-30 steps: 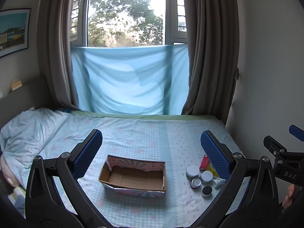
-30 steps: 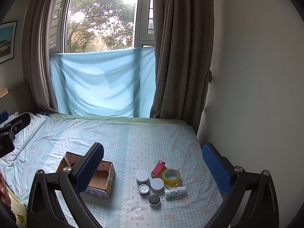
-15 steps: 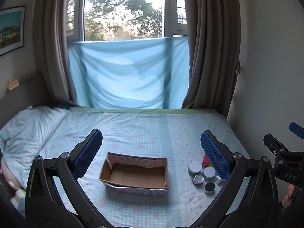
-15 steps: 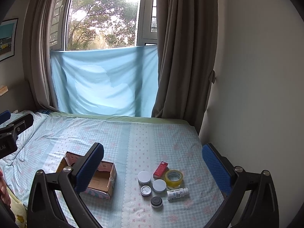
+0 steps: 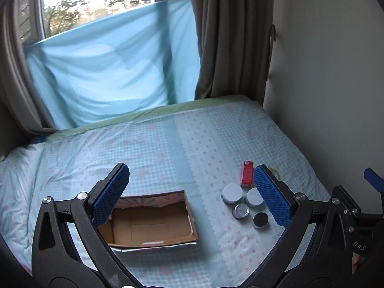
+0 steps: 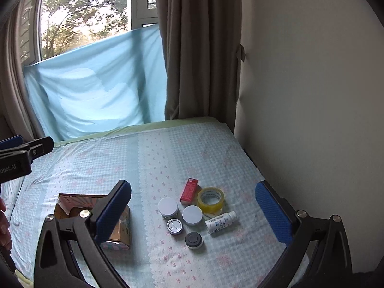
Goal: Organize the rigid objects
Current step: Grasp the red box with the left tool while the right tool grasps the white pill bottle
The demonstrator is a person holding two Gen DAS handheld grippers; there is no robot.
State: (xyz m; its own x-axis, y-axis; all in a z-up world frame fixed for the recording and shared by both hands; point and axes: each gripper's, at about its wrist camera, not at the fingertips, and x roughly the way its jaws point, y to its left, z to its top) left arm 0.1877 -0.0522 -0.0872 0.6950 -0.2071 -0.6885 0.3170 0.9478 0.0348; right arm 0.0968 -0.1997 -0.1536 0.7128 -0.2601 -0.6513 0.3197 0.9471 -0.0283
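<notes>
Pale blue checked bedding with small pink bows covers the bed point(image 6: 168, 158) that carries everything. Nearest each camera, both grippers hang above it with their blue ribbed pads spread wide and nothing between them: the left gripper point(image 5: 192, 194) over the box and the jars, the right gripper point(image 6: 194, 204) over the cluster of small things. White letters "DAS" show on the right gripper's black body in the left view, and "obot.AI" on the left gripper's body at the edge of the right view.

On the bedding lies an open, empty cardboard box with a pink and teal patterned outside point(image 5: 153, 223). To its right, apart from it, the small things sit close together: a low black-lidded jar point(image 6: 193, 240), a round silver tin point(image 6: 175, 226), a small white plastic bottle with a blue printed label point(image 6: 220, 222) lying on its side, its writing too small to read, and two white-lidded round jars point(image 6: 168, 207). Just behind these stand a roll of yellowish clear packing tape point(image 6: 210, 199) with faint print on its core and a slim red carton point(image 6: 189, 190) with a white label at its far end.

Farther off, a light blue sheet point(image 6: 96, 81) hangs across the lower window between grey-brown curtains point(image 6: 199, 48), with trees outside.
</notes>
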